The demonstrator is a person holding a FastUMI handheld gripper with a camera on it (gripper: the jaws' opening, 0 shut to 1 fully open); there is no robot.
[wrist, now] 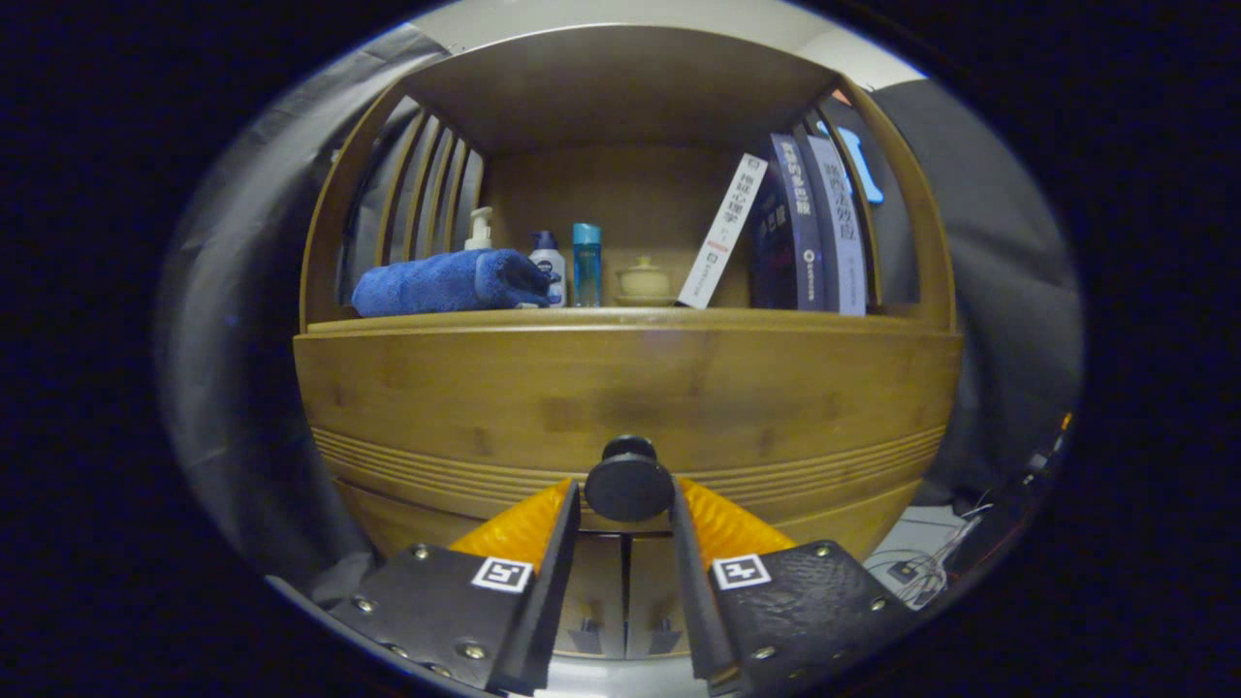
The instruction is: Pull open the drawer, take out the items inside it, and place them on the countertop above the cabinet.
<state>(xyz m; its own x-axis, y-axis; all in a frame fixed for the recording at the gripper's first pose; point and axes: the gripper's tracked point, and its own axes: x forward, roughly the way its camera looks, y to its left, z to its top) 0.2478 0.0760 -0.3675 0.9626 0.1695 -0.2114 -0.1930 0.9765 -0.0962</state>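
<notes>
Claw-mounted camera faces the cabinet point(628, 388) front, close, level with its drawer.

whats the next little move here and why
Probably pull straight back. The gripper has its fingers on either side of the round drawer knob and seems to press it, and the drawer front looks flush with the cabinet, so the drawer appears unopened.

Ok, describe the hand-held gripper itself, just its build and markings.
The hand-held gripper has two flat plate-like finger bodies studded with small round metal screws. Each carries a square black-and-white fiducial marker on top. The inner gripping faces look ribbed. Its fingers flank the round dark drawer knob.
</notes>
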